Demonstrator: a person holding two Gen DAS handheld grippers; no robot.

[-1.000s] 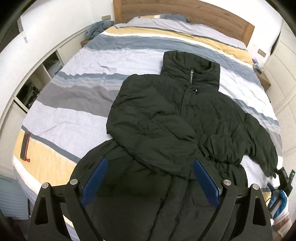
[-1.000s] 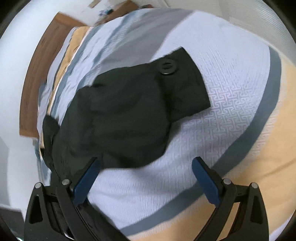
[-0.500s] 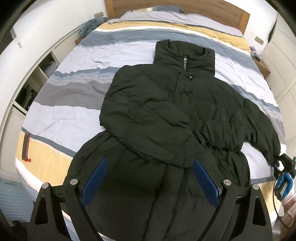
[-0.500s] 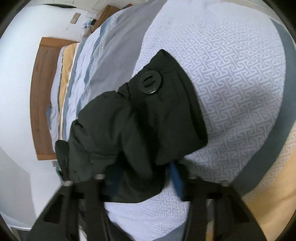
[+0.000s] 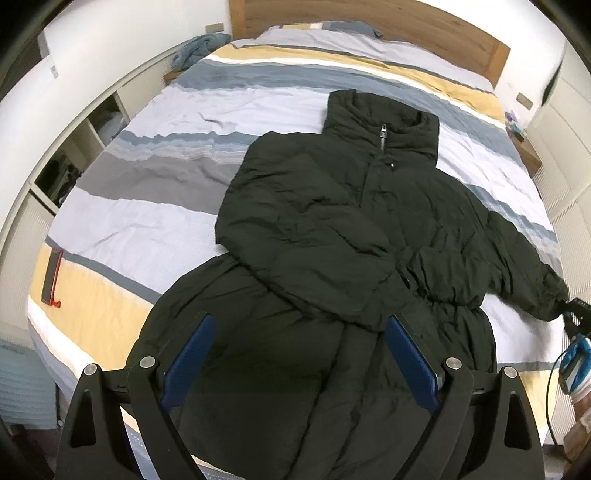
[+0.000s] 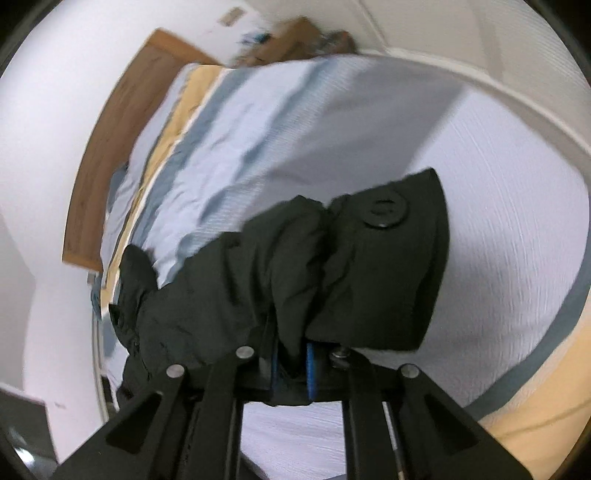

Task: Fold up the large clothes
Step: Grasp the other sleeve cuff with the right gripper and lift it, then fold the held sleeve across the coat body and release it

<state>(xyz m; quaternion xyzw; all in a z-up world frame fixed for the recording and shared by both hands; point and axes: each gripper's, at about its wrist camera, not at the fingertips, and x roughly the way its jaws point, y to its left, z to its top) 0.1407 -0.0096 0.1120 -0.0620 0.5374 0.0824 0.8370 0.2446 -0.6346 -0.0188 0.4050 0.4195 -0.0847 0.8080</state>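
- Your left gripper [image 5: 299,354] hangs over the lower half of the dark puffer jacket [image 5: 343,229], its blue pads spread wide with nothing between them; it looks parked there while the other hand works.
- The jacket lies front up on the striped bed [image 5: 147,206], collar toward the headboard [image 5: 369,22]. One sleeve is already crossed over the chest, probably the first fold; the other sleeve [image 5: 524,266] reaches out to the bed's edge on the right.
- Your right gripper [image 6: 291,354] is pinched tight on that sleeve just behind the cuff [image 6: 388,266], likely so the sleeve can be carried across the body.
- Hard to read: the pads are nearly buried in fabric, so you cannot judge how many layers are caught. The right wrist view is smeared by motion, and the jacket's hem is cut off behind the left gripper's frame.
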